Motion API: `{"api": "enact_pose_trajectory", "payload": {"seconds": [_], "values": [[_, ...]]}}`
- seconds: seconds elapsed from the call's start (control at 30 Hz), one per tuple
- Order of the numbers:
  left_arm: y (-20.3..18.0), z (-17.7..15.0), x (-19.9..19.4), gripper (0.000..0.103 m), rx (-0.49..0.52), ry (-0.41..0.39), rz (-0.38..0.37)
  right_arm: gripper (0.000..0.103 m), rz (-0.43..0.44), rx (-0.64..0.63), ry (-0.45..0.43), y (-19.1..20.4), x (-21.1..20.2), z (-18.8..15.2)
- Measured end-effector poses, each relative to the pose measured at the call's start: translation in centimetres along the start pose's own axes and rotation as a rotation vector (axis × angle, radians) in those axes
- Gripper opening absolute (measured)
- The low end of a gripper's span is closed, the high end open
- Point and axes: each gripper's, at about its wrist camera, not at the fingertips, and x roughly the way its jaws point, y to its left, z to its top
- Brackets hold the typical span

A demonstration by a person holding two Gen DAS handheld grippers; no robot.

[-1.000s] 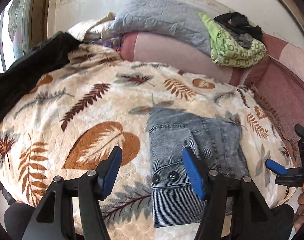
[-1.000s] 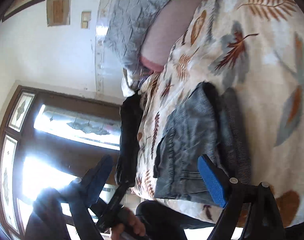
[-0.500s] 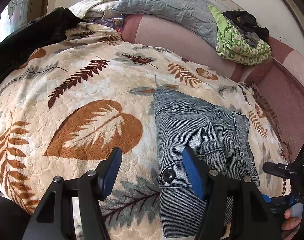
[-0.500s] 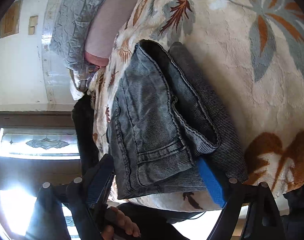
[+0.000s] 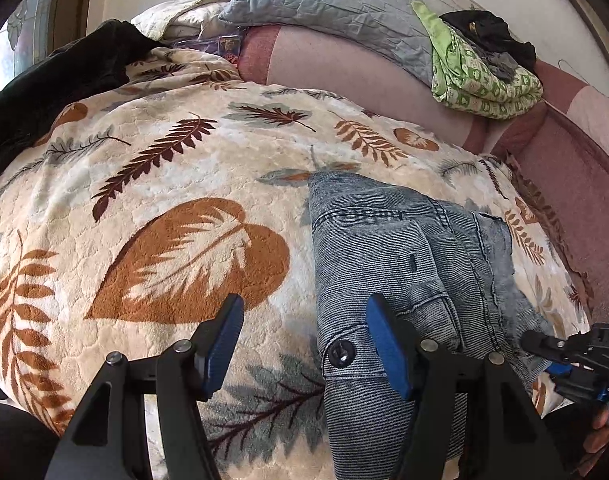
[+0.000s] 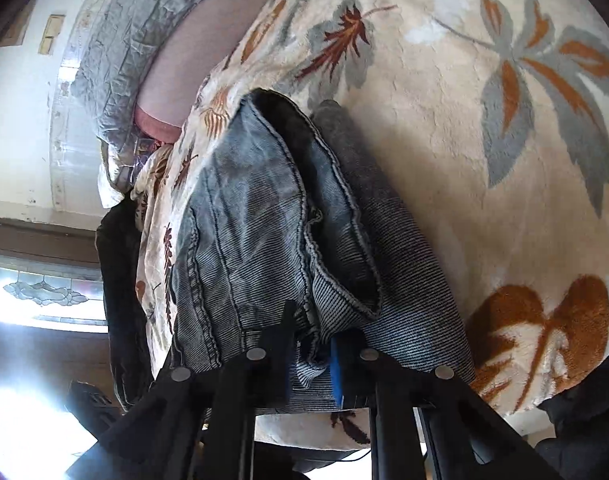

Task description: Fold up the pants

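Left wrist view: left gripper (image 5: 304, 350) spread wide, holding nothing, hovering over waistband button (image 5: 341, 351).
Right gripper (image 6: 312, 354): pinched on the near edge of the pants (image 6: 264, 248), probably to drag or lift the bundle.
Pants location: folded stack on leaf-print blanket (image 5: 152, 184), toward its right side.
Long axis: runs away from the cameras; waistband nearest, fold at far end.

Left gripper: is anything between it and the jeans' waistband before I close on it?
Nothing visible. The left gripper is open over the leaf blanket, its right finger above the jeans near the waistband button. The right gripper is shut on the jeans' near edge, off to the side.
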Motion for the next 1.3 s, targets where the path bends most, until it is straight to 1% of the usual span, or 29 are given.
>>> {"api": "enact_pose_trajectory", "payload": {"seconds": [0.13,0.2,0.23,0.27,0.3,0.33,0.37,0.4,0.43,0.47,0.5,0.57,0.6,0.67,0.73,0.77,0.8,0.83,0.87,0.9,0.93,0.97,1.0,1.07,1.1,1.13,1.2,1.23,1.3], "values": [[-0.8,0.1,-0.5,0.065,0.047,-0.004,-0.011,0.013,-0.007,-0.103,-0.082,2.2,-3.7,-0.8],[-1.7,0.0,-0.7,0.069,0.094,-0.022,0.019,0.014,-0.043,-0.105,-0.083,1.6,-3.6,-1.3],[-2.2,-0.1,-0.5,0.07,0.119,-0.022,0.034,0.014,-0.075,-0.098,-0.066,0.7,-2.5,-1.5],[-2.7,-0.3,-0.1,0.071,0.144,-0.01,0.048,0.014,-0.11,-0.091,-0.02,-0.6,-0.9,-1.5],[-3.3,-0.5,0.5,0.071,0.182,0.01,0.08,0.021,-0.104,-0.061,0.051,-2.0,1.0,-1.5],[-3.9,-0.8,0.8,0.071,0.23,0.006,0.127,0.02,-0.039,-0.002,0.034,-3.6,0.7,-1.5],[-4.4,-1.1,0.8,0.071,0.28,-0.013,0.163,0.022,-0.002,0.023,0.038,-3.9,0.2,-1.4],[-4.9,-1.3,0.8,0.071,0.324,-0.028,0.19,0.03,-0.001,0.02,0.049,-3.8,-0.3,-1.1],[-5.2,-1.3,0.8,0.071,0.349,-0.035,0.208,0.035,-0.02,0.008,0.024,-3.5,-1.3,-0.9],[-5.4,-1.3,0.8,0.071,0.359,-0.037,0.22,0.035,-0.046,-0.015,-0.013,-3.0,-2.5,-0.6],[-5.5,-1.3,0.8,0.071,0.363,-0.036,0.226,0.037,-0.048,-0.039,-0.05,-2.4,-3.8,-0.3],[-5.3,-1.3,0.9,0.071,0.356,-0.037,0.227,0.037,0.002,-0.078,-0.094,-0.8,-5.6,0.4],[-5.3,-1.4,1.0,0.071,0.353,-0.038,0.228,0.037,0.04,-0.105,-0.096,0.4,-5.8,1.0],[-5.3,-1.5,1.0,0.071,0.355,-0.046,0.232,0.046,0.129,-0.149,-0.091,2.6,-5.2,2.3],[-5.4,-1.5,0.9,0.071,0.352,-0.047,0.229,0.065,0.182,-0.179,-0.055,4.1,-3.1,3.7],[-5.3,-1.3,0.7,0.071,0.342,-0.047,0.22,0.067,0.174,-0.193,-0.028,4.4,-1.4,4.4],[-5.1,-1.1,0.4,0.071,0.325,-0.047,0.2,0.068,0.136,-0.197,0.009,4.2,0.7,5.1],[-4.8,-0.9,-0.2,0.07,0.296,-0.045,0.165,0.068,0.051,-0.181,0.064,3.1,3.2,5.7],[-4.3,-0.7,-1.2,0.07,0.253,-0.052,0.114,0.062,-0.022,-0.143,0.117,1.7,5.2,5.8],[-3.7,-0.6,-2.4,0.07,0.207,-0.076,0.062,0.05,-0.029,-0.126,0.11,0.9,5.7,5.7],[-3.1,-0.6,-3.7,0.071,0.168,-0.109,0.028,0.05,-0.012,-0.145,0.097,1.1,5.1,5.6],[-2.7,-0.8,-4.5,0.071,0.135,-0.127,0.006,0.05,-0.021,-0.173,0.107,1.8,4.6,5.6],[-2.5,-0.9,-4.7,0.071,0.118,-0.115,-0.022,0.05,-0.046,-0.188,0.114,2.5,4.3,5.8],[-1.9,-1.3,-3.9,0.071,0.077,-0.044,-0.089,0.05,-0.085,-0.243,0.091,4.7,3.4,6.4],[-1.3,-1.5,-3.8,0.071,0.036,-0.03,-0.114,0.05,-0.087,-0.294,0.075,6.2,2.9,6.9],[-0.4,-1.7,-3.9,0.071,-0.02,-0.024,-0.144,0.055,-0.088,-0.352,0.074,8.3,2.9,7.2],[2.3,-2.2,-3.9,0.071,-0.179,-0.008,-0.23,0.068,-0.1,-0.475,0.101,12.7,3.8,7.9],[3.4,-2.4,-3.6,0.071,-0.247,0.015,-0.283,0.072,-0.116,-0.54,0.12,14.9,4.9,8.1],[4.6,-2.7,-2.1,0.071,-0.315,0.08,-0.343,0.072,-0.172,-0.671,0.2,18.8,7.7,8.1]]}}
